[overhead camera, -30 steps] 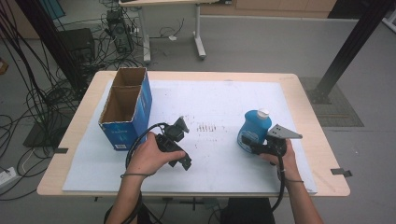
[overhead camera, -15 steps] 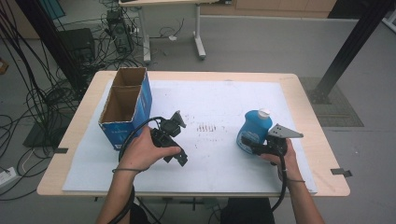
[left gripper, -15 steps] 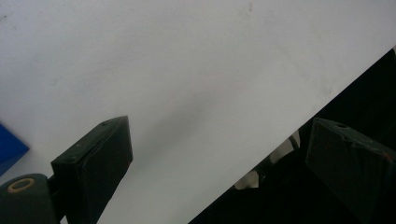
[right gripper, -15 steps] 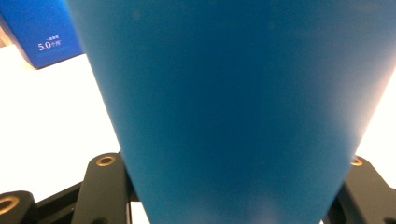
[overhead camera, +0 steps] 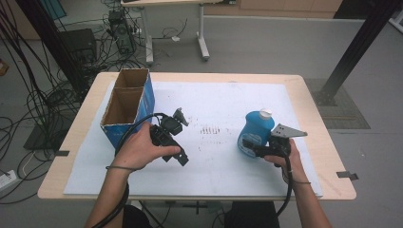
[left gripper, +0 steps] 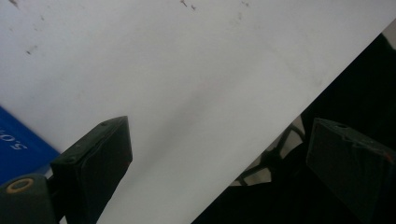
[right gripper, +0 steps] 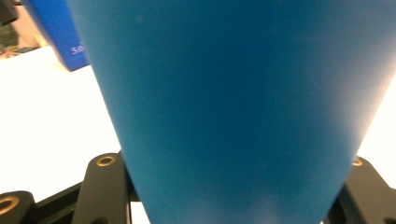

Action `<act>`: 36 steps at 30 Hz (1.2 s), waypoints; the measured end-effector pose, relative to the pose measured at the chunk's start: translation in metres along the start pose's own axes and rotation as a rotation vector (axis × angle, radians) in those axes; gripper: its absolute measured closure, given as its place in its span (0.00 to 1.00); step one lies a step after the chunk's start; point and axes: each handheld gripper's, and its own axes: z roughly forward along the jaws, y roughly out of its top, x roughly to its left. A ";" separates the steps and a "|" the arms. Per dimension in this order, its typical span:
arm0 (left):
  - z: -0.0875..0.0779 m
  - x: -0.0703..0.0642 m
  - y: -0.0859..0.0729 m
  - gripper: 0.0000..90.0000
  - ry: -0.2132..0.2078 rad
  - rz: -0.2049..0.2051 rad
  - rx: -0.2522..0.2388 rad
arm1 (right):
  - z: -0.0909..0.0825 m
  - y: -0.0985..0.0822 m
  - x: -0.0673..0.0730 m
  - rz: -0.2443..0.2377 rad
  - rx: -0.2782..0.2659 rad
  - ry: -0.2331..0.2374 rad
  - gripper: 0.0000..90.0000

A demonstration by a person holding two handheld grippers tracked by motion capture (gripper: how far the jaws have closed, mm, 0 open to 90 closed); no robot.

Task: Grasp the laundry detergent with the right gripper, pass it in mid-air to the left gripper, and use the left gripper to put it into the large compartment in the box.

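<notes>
Standing by left tongs (overhead camera: 177, 137): open cardboard box (overhead camera: 127, 105), bottle (overhead camera: 255, 131) right

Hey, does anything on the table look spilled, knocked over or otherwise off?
Nothing spilled or toppled. The blue bottle stands upright, capped, and the cardboard box sits open. Only oddity: small dark marks on the white sheet.

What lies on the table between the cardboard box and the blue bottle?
In the high view, the left gripper lies between the box and bottle, then bare white sheet with faint marks.
</notes>
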 end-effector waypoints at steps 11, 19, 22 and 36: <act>-0.021 -0.003 0.004 0.08 0.007 0.066 -0.022 | -0.001 0.016 0.008 -0.023 -0.008 0.102 0.45; -0.035 -0.008 0.006 0.08 -0.003 0.131 -0.024 | 0.000 0.024 0.014 -0.052 -0.006 0.199 0.45; -0.041 -0.010 0.007 0.08 -0.002 0.151 -0.026 | 0.002 0.025 0.017 -0.059 0.006 0.219 0.45; -0.063 -0.017 0.024 0.08 0.018 0.242 -0.011 | 0.009 0.034 0.031 -0.105 0.030 0.325 0.45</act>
